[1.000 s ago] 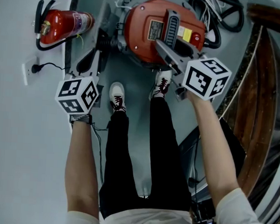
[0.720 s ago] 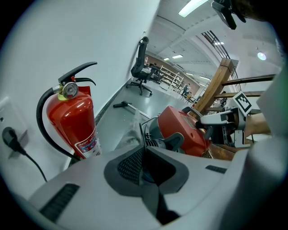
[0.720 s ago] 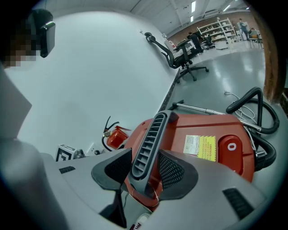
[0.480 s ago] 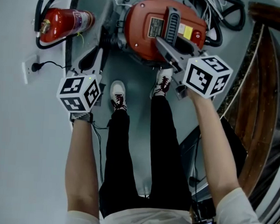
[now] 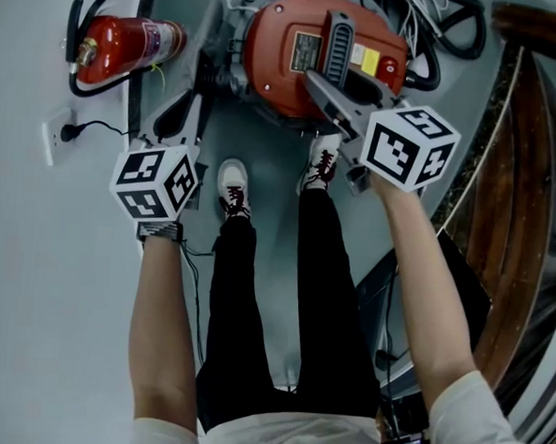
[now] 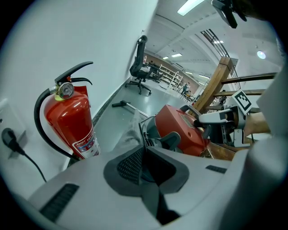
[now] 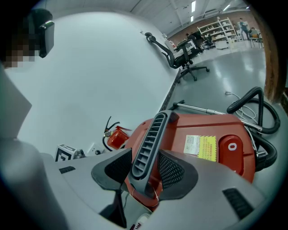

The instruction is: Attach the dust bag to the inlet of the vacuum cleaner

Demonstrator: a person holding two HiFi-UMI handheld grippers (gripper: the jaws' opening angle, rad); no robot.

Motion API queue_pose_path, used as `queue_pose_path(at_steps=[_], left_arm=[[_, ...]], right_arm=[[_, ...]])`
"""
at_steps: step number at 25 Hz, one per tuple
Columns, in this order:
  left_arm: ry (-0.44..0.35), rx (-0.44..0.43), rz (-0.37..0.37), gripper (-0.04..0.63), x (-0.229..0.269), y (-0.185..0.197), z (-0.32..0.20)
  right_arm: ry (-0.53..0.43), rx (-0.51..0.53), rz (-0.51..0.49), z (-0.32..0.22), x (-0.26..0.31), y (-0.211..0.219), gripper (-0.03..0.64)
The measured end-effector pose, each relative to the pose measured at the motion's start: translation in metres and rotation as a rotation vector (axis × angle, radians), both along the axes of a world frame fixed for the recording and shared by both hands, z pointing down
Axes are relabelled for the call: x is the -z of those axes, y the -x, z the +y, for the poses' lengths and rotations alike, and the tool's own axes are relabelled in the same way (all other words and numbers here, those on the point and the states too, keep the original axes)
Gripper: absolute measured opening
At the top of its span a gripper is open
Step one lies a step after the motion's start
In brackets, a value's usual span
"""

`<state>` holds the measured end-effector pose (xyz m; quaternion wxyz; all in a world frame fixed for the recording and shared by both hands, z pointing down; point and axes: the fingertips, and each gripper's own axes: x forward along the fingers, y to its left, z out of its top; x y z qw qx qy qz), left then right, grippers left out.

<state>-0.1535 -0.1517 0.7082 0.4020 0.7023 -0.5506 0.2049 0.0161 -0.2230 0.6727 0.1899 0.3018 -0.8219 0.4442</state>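
Observation:
The red vacuum cleaner (image 5: 287, 67) stands on the floor ahead of the person's shoes. My right gripper (image 5: 328, 93) is shut on its grey ribbed handle (image 7: 150, 139), with a pad pressed on each side. The lid (image 7: 211, 130) carries a yellow label. My left gripper (image 5: 200, 82) is at the vacuum's left side. Its jaws are almost together, pinching a thin pale grey sheet, the dust bag's edge (image 6: 130, 132), which runs from the jaws toward the vacuum body (image 6: 180, 134). The grey bag (image 5: 212, 34) also shows beside the vacuum. The inlet itself is hidden.
A red fire extinguisher (image 5: 120, 47) lies against the wall on the left, near a wall socket (image 5: 56, 137) with a plugged cord. Black hose (image 5: 440, 29) coils behind the vacuum. A wooden frame (image 5: 524, 185) runs along the right. The person's shoes (image 5: 233, 190) stand close to the vacuum.

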Motion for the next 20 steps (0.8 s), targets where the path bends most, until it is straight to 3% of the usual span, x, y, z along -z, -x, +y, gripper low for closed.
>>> queue_pose_path(at_steps=[20], left_arm=[[0.003,-0.035,-0.009,0.028,0.001,-0.011,0.0]], right_arm=[[-0.001,0.002,0.001,0.0,0.0,0.001,0.19]])
